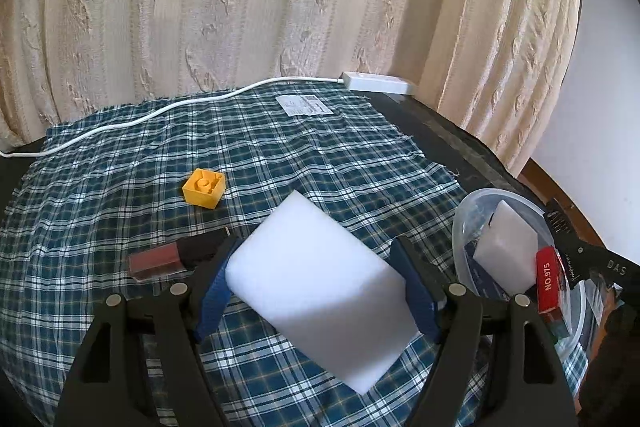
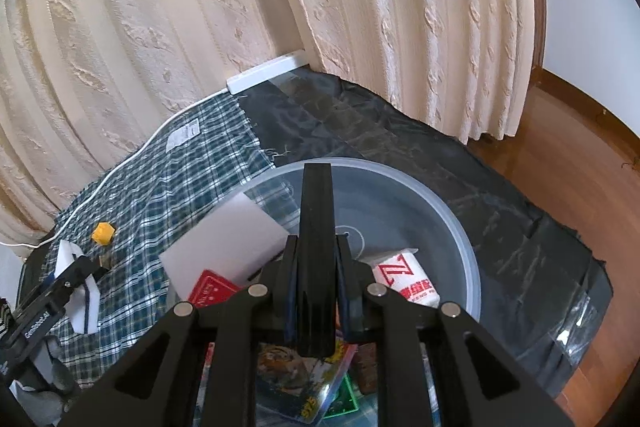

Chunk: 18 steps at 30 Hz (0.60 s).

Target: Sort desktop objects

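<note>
My left gripper [image 1: 316,247] is shut on a large white sponge block [image 1: 320,291], its blue pads pressing both sides, tilted above the checked cloth [image 1: 280,155]. On the cloth lie a yellow toy block [image 1: 204,187] and a dark-capped lip gloss tube [image 1: 176,255]. A clear plastic bowl [image 1: 460,219] at the right holds another white sponge [image 1: 506,247] and a red box [image 1: 550,279]. My right gripper [image 2: 316,247] is shut on a black comb [image 2: 316,207] over the bowl [image 2: 460,227]. A tissue packet [image 2: 408,279] and a tiger-print pack [image 2: 296,367] also lie inside.
A white power strip [image 1: 378,83] and its cable [image 1: 140,119] run along the table's back edge under the curtain. A paper label [image 1: 304,105] lies on the cloth. Dark sheeting [image 2: 400,147] covers the table's right part, with wooden floor [image 2: 580,167] beyond.
</note>
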Available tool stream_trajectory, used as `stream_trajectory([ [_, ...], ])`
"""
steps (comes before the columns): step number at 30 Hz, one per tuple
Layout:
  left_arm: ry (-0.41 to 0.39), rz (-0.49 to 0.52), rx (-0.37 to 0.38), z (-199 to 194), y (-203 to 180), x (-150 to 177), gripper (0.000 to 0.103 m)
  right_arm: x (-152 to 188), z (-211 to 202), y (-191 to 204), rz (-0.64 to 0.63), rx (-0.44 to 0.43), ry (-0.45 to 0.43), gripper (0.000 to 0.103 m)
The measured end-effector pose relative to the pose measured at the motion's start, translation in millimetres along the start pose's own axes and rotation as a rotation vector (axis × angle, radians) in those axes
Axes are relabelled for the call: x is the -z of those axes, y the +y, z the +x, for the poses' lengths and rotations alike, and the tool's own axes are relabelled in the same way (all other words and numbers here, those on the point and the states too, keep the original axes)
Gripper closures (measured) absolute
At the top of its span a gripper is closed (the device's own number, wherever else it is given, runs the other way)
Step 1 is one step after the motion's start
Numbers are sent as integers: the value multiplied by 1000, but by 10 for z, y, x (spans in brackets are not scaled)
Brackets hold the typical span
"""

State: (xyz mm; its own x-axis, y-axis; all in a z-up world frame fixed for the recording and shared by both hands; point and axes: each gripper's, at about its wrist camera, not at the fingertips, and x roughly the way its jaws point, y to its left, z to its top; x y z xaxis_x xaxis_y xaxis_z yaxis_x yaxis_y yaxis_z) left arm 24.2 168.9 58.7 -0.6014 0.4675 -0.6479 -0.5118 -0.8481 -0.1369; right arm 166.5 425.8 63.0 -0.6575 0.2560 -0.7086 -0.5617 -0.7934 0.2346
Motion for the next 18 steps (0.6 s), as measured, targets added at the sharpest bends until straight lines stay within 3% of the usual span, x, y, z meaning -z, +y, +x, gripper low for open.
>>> stream_trajectory([
  [12,1,-2,11,-21,-28,19,25,29,-57,-24,3,-27,2,84],
  [18,5,0,17,-7,-29,21,25,134,-242,66,-33,-115,-29,80],
])
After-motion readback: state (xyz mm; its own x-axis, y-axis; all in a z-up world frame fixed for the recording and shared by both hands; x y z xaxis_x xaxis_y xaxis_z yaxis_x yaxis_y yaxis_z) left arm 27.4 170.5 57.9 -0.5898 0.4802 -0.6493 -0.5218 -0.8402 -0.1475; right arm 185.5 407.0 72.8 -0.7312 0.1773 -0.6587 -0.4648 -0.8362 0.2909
